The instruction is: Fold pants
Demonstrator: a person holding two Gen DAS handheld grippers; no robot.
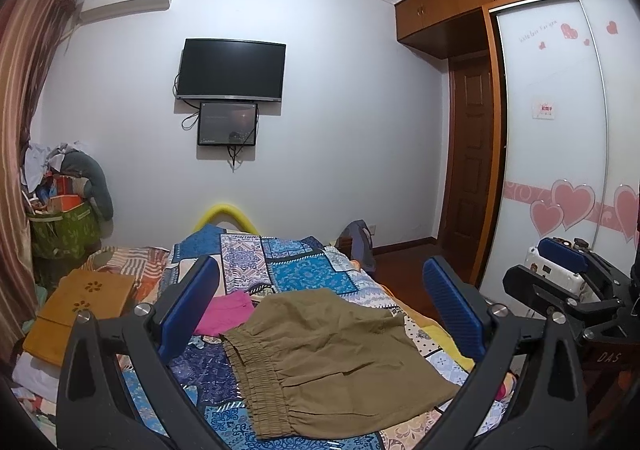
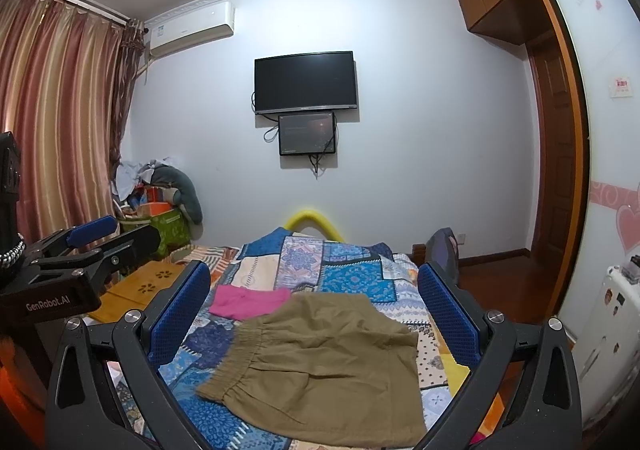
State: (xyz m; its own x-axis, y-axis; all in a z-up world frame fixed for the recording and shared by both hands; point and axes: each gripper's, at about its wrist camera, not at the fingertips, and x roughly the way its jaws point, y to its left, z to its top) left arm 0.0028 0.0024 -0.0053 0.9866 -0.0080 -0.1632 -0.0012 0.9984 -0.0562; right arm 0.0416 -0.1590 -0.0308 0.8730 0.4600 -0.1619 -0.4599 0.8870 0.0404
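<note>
**Khaki shorts flat on the quilt, both claws wide**

The khaki pants (image 1: 332, 358) lie flat on the patchwork quilt (image 1: 296, 270), elastic waistband to the left, leg hems to the right, framed between the fingers in both views. A pink garment (image 1: 228, 312) pokes out from under their far left edge, touching them. The left gripper (image 1: 320, 308) hangs above the cloth, jaws spread wide, nothing between them. The right gripper (image 2: 314, 310) is just as released, holding nothing. Far left, a green fabric bin (image 2: 170, 228) in the corner overflows with boxes and heaped clothes, a grey cushion (image 2: 182, 186) slumped on top. A wooden lap table (image 1: 80, 304) sits on the bed's left side.
</note>
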